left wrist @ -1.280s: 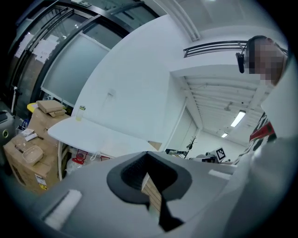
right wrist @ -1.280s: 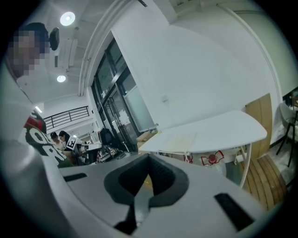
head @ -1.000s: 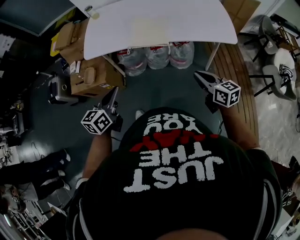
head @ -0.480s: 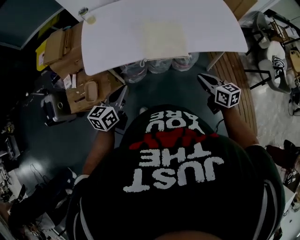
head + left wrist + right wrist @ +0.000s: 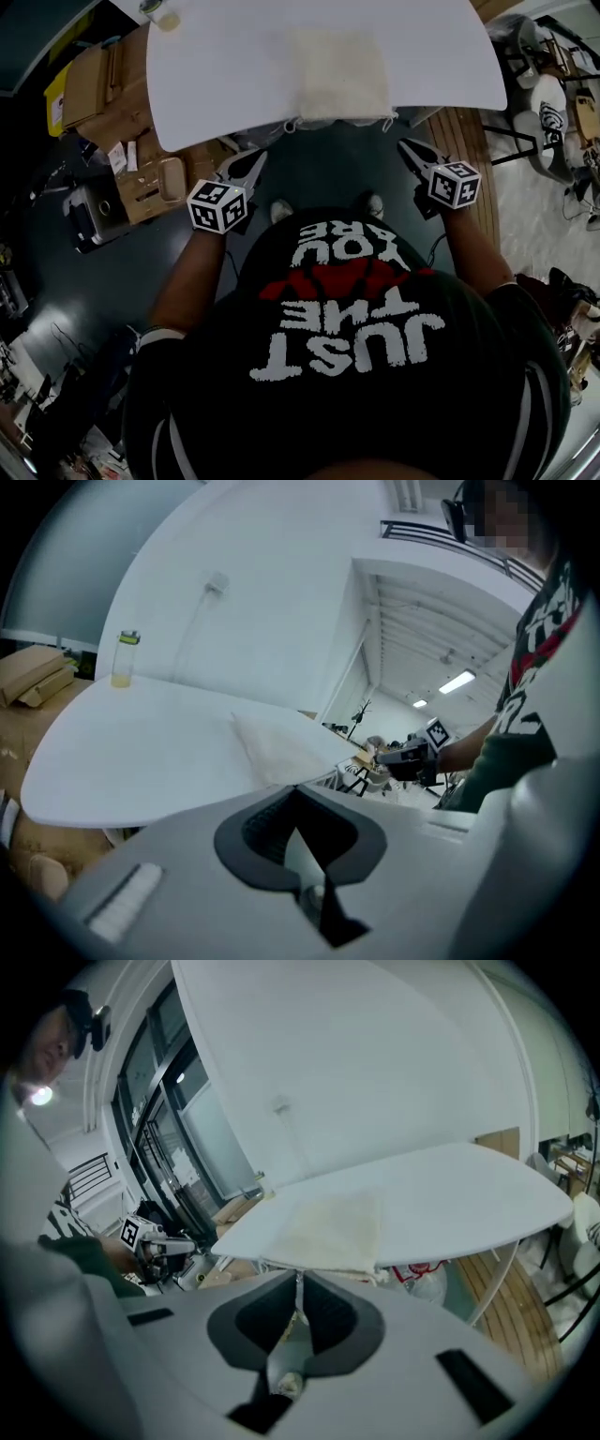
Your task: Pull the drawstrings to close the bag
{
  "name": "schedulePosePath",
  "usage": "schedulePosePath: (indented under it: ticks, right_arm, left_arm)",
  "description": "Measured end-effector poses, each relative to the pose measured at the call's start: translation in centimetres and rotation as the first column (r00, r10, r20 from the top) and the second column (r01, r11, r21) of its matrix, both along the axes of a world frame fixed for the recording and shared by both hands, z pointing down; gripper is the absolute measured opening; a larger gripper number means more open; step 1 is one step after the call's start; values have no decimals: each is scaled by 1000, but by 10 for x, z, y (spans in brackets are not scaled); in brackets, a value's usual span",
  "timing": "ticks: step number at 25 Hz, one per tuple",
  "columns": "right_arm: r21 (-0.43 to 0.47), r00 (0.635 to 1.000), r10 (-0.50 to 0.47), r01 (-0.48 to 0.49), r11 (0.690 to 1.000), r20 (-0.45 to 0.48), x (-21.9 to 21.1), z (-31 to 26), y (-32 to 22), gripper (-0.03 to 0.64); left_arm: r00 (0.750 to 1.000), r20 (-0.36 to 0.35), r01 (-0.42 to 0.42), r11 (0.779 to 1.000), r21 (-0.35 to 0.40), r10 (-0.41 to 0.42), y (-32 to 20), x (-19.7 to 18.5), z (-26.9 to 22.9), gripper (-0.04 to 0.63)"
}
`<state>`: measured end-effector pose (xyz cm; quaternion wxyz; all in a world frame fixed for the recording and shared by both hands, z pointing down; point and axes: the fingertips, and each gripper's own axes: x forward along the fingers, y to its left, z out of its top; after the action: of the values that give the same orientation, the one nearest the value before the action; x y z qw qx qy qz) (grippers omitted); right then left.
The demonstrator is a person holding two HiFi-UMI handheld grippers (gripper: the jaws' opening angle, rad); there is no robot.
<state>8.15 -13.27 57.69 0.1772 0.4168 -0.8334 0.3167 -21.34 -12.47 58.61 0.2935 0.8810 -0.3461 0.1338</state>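
A flat cream drawstring bag (image 5: 337, 70) lies on the white table (image 5: 216, 75), its mouth at the near edge. Its cords (image 5: 293, 123) hang a little over that edge at both corners. My left gripper (image 5: 255, 157) is below and left of the bag, short of the table edge, shut and holding nothing. My right gripper (image 5: 403, 144) is just below the bag's right corner, also shut and holding nothing. The left gripper view shows the bag (image 5: 281, 747) ahead, beyond the closed jaws. In the right gripper view the bag (image 5: 333, 1227) lies straight ahead, above the closed jaws.
A small bottle (image 5: 167, 19) stands at the table's far left corner. Cardboard boxes (image 5: 94, 84) are stacked on the floor to the left, and filled plastic bags (image 5: 422, 1279) sit under the table. Chairs (image 5: 553, 103) stand at the right.
Both grippers have come up toward the table's near edge, the left one moving up and to the right. The table and bag now fill more of the head view.
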Motion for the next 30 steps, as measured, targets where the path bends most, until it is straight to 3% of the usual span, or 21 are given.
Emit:
schedulePosePath:
  ticks: [5, 8, 11, 15, 21, 26, 30]
  right_arm:
    - [-19, 988, -149, 149, 989, -50, 32, 47, -15, 6]
    - [-48, 968, -240, 237, 970, -75, 40, 80, -22, 8]
    - [-58, 958, -269, 265, 963, -99, 50, 102, -42, 17]
    - [-60, 956, -267, 261, 963, -122, 56, 124, -48, 28]
    - [-94, 967, -233, 223, 970, -105, 56, 148, -35, 29]
    - [-108, 965, -245, 235, 966, -94, 46, 158, -30, 29]
    - [-97, 965, -251, 243, 965, -80, 39, 159, -32, 31]
  left_arm:
    - [986, 168, -2, 1000, 15, 0, -22, 38, 48, 20]
    - [962, 274, -1, 1000, -15, 5, -29, 51, 90, 119]
    - [939, 344, -23, 999, -28, 31, -49, 62, 122, 172]
    - [916, 395, -63, 997, -37, 73, -67, 65, 153, 178]
    - [908, 388, -146, 988, -57, 157, -68, 72, 177, 178]
    - [941, 293, -170, 985, -27, 171, -76, 85, 169, 178]
    - [950, 244, -199, 980, -15, 197, -76, 98, 166, 178]
